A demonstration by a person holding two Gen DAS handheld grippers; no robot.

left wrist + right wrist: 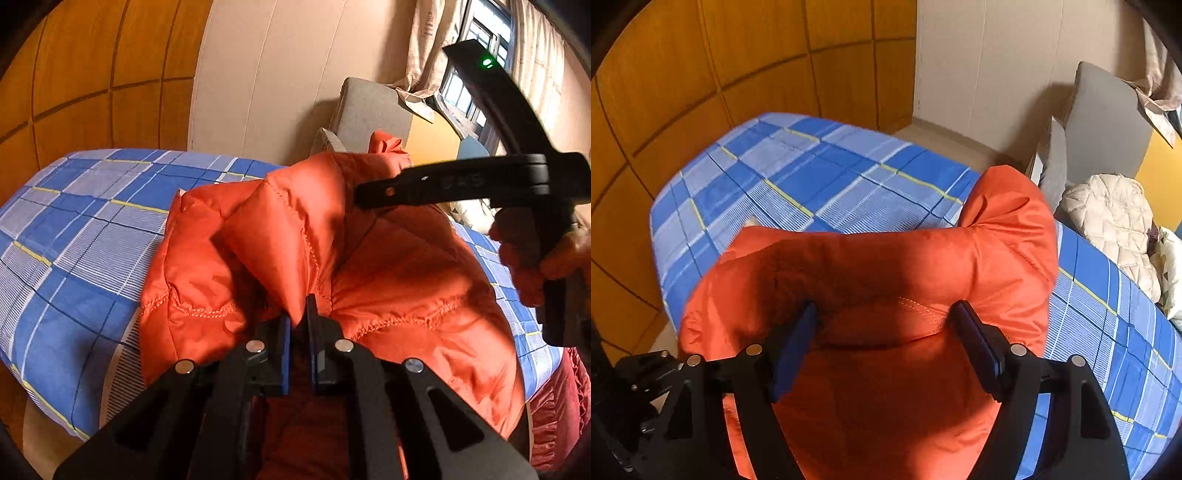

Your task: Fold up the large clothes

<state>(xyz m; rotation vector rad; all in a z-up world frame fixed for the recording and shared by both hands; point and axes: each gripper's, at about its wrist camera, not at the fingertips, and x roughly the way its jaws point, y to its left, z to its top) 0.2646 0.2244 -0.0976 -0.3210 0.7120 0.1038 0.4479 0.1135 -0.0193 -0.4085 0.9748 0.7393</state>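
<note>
Orange quilted puffer jacket (325,251) is lying bunched on the bed, on a blue plaid sheet (85,236), near the bed's front edge. Left gripper (298,317) is sitting with jaws nearly closed, pinching a fold of the jacket fabric between the blue pads (284,332); fabric is rising up in a ridge from the pinch. Right gripper (886,321) is hanging over the jacket with jaws standing wide apart, nothing clamped, blue pads (798,332) on either side of a puffed section; cannot tell whether the tips are touching the fabric. In the left wrist view the right tool is showing as a black bar crossing above the jacket's far right part, with a person's hand (532,258) gripping its handle and a green light on its body. A rounded lump of jacket (1008,199) is sticking up at the far right in the right wrist view. Orange wood-panel wall (701,74) is behind the bed, a grey cushion (1108,118) and a cream quilted item (1115,221) lying at the right.
</note>
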